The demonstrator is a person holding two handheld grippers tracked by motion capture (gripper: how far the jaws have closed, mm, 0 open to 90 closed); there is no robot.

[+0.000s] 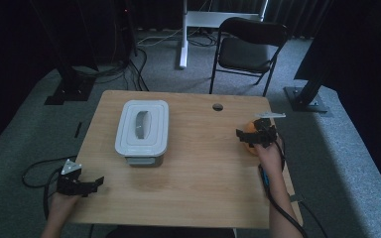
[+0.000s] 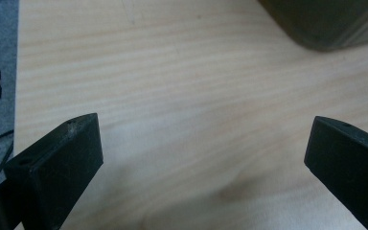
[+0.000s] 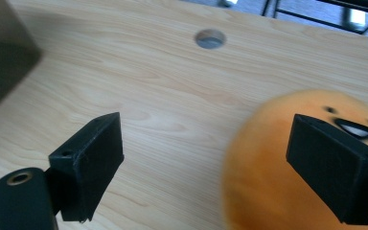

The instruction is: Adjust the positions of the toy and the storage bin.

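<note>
Round orange plush toy [image 3: 287,163] not yet gripped, right of lidded grey plastic box [image 1: 142,130]; right gripper [image 1: 256,135] fingers spread beside it, left gripper [image 1: 82,184] fingers apart, empty.

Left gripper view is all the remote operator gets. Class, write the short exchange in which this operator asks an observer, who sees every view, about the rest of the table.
Operator: What is the dark corner at the top right of my picture?
Observer: It belongs to a grey container standing mid-table, with a white lid on it.
Operator: What are the other tongs doing?
Observer: The right tongs stand open near the table's right edge. An orange toy with a face lies by one jaw, and there is a wide gap to the other.
</note>
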